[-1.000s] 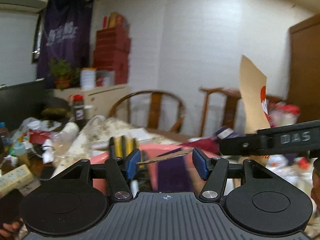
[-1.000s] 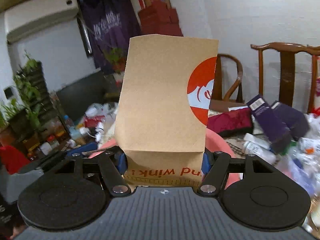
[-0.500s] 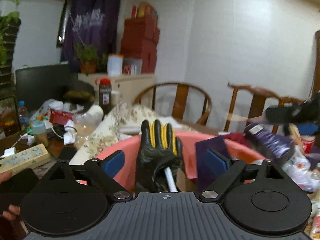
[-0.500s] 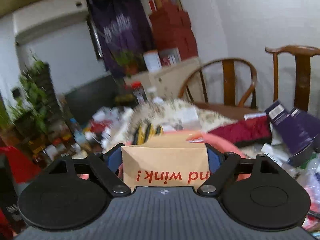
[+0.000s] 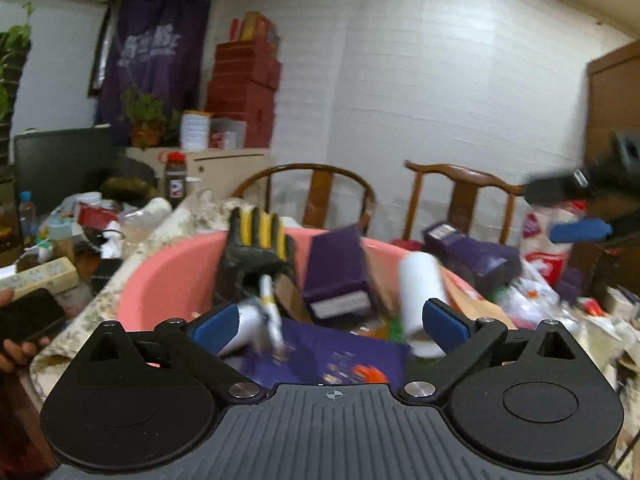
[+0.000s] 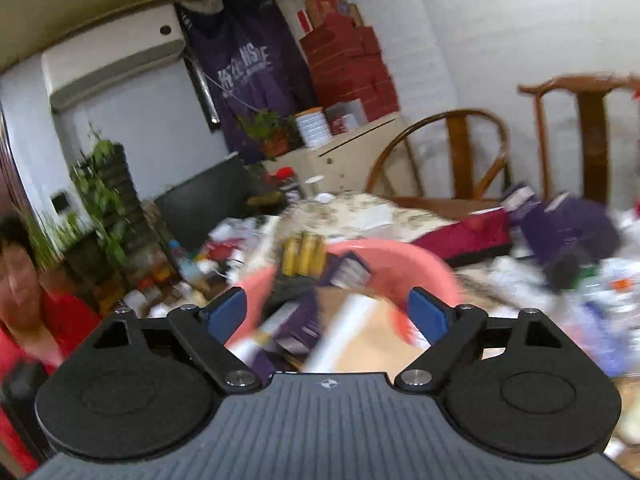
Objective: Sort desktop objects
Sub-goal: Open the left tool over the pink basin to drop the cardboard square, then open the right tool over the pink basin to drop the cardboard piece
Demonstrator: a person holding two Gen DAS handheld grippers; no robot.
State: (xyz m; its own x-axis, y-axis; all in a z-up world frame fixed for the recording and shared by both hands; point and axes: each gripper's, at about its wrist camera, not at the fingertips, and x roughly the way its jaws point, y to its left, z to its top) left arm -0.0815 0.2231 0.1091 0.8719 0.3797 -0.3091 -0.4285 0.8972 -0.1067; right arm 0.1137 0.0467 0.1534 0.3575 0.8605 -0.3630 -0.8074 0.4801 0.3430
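Note:
A pink basin (image 5: pixel 168 276) stands in front of my left gripper (image 5: pixel 330 320), whose jaws are opening with nothing pressed between them. Inside the basin are a black and yellow glove (image 5: pixel 256 248), a purple box (image 5: pixel 336 268), a white cylinder (image 5: pixel 418 284) and a flat purple packet (image 5: pixel 332 352). My right gripper (image 6: pixel 327 312) is also opening over the same basin (image 6: pixel 404 260). A brown paper bag (image 6: pixel 368 340) lies loose in it, below the right gripper's pads. The picture is blurred there. One blue pad (image 5: pixel 580 230) of the right gripper shows at the right edge of the left wrist view.
Two wooden chairs (image 5: pixel 320 196) stand behind the table. Purple boxes (image 5: pixel 472 256) and packets lie right of the basin, bottles and clutter (image 5: pixel 80 220) left of it. A hand holds a dark phone (image 5: pixel 28 316) at the left. A person in red (image 6: pixel 32 300) is at the left edge.
The brown bag that stood upright between my right pads has dropped into the basin. Both pairs of jaws have spread wider. Both views have swung down towards the basin.

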